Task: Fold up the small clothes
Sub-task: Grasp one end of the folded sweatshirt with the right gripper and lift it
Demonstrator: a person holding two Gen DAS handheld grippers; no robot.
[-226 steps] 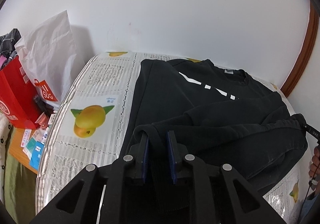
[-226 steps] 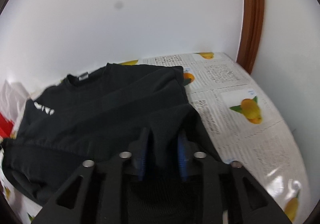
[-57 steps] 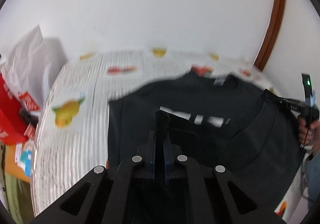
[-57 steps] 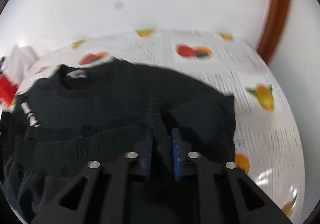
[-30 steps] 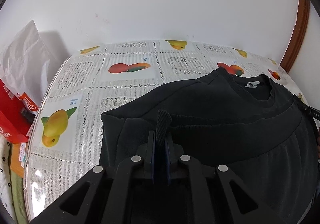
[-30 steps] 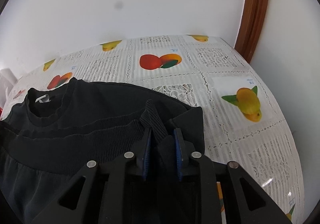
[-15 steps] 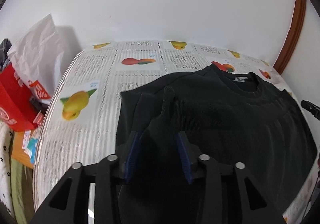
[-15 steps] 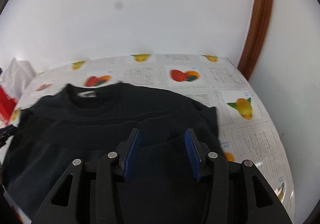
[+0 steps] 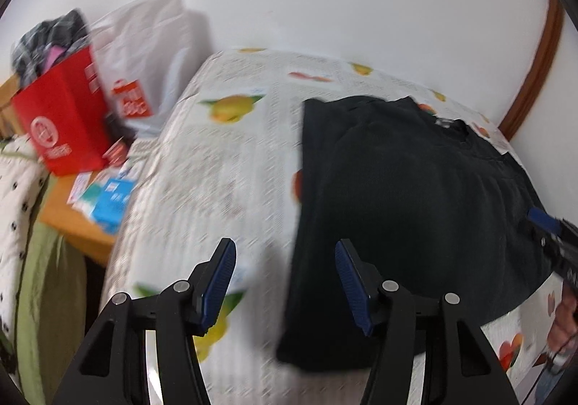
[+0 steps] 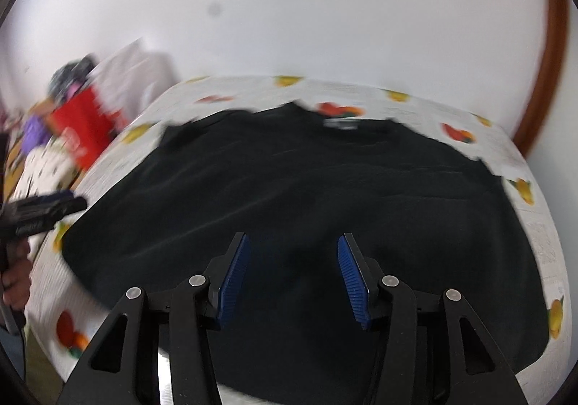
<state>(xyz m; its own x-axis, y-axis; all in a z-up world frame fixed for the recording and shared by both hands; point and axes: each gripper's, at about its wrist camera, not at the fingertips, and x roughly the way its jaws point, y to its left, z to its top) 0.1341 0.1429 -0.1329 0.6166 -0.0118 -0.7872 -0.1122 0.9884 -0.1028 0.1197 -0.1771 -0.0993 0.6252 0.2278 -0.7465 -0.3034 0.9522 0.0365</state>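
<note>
Your left gripper (image 9: 285, 280) is spread wide and holds nothing — it hangs over the tablecloth (image 9: 224, 166), with its right finger above the left edge of the black top (image 9: 404, 195). Left of the table stand a red bag (image 9: 61, 119) and a white bag (image 9: 144, 43). That top lies flat on the cloth, folded, collar toward the wall. Your right gripper (image 10: 292, 276) is spread just as wide, empty, hanging above the top's near half (image 10: 289, 181) — both views are blurred.
</note>
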